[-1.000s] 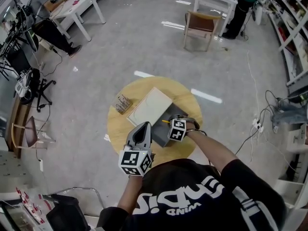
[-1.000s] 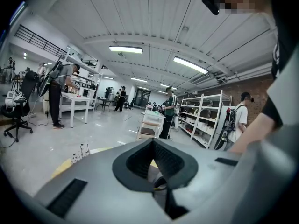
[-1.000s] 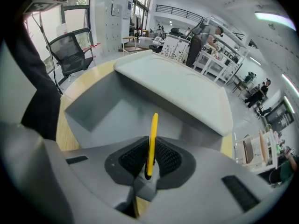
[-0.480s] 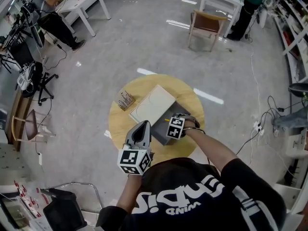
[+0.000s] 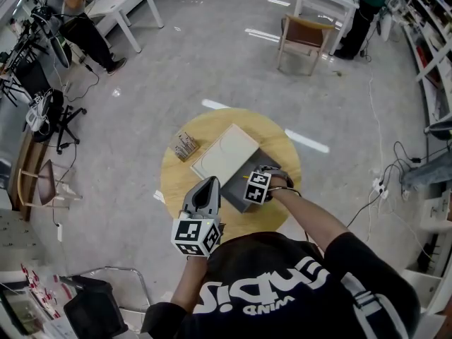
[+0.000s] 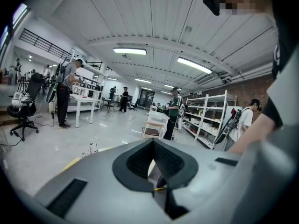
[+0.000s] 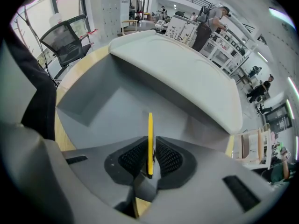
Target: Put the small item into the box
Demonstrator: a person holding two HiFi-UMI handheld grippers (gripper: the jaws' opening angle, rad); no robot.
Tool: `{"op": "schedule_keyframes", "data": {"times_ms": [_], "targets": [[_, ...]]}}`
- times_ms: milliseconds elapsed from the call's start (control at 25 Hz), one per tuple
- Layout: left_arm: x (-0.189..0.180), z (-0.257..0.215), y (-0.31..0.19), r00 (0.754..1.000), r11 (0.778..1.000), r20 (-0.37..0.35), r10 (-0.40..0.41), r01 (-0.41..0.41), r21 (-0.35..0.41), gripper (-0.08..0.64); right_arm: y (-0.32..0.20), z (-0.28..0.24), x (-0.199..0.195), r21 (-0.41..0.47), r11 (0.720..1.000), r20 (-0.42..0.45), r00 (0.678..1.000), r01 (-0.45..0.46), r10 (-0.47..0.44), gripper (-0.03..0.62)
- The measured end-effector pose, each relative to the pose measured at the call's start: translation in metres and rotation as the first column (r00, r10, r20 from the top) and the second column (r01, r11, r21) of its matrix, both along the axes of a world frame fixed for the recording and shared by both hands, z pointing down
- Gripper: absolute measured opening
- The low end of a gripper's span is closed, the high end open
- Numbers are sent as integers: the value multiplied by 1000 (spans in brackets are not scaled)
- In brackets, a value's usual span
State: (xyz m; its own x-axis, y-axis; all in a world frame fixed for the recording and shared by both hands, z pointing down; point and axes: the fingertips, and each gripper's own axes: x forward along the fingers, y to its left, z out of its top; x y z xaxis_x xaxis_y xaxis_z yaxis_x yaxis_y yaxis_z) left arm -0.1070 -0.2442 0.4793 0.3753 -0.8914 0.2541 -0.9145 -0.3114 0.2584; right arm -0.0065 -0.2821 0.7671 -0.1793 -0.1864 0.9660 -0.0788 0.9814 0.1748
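Item: thin yellow stick (image 7: 150, 139), the task's small piece; not yet deposited. It is pinched edge-on between the jaws of the right gripper (image 7: 149, 160), which are clenched on its lower end, and it stands above the open grey box (image 7: 107, 106), over the box floor and clear of it. Box: open, its white lid (image 5: 224, 152) laid back on the far side; the interior shows bare in the right gripper view. Progress, as judged: pick-up done, carry to the box done or nearly so; lowering and release remain, and closing the lid if that is wanted. Right arm: reached forward from the body, forearm angled in toward the box, marker cube uppermost, jaws pointing across the box toward the lid. Left gripper (image 5: 210, 182): held on the near side of the box, close to the person's chest, nose aimed at the box; its jaws (image 6: 154, 148) are drawn together to a narrow slit with nothing between them, so it plays no part at present. Counter (image 5: 173, 182): round, yellow wood, carrying the box. Also listed: a small brownish object (image 5: 185, 147) beside the lid's left edge, too small to identify.
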Motion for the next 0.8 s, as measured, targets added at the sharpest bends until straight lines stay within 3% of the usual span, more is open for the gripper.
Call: {"op": "schedule_keyframes", "data": {"times_ms": [520, 800], "targets": [[3, 0, 0, 1000, 1000, -7, 15, -15, 7, 5, 2, -12, 2, -1, 1000, 57, 998, -28, 28, 63], [13, -1, 1, 999, 999, -15, 32, -32, 15, 5, 1, -36, 6, 40, 997, 139, 989, -65, 58, 23]]}}
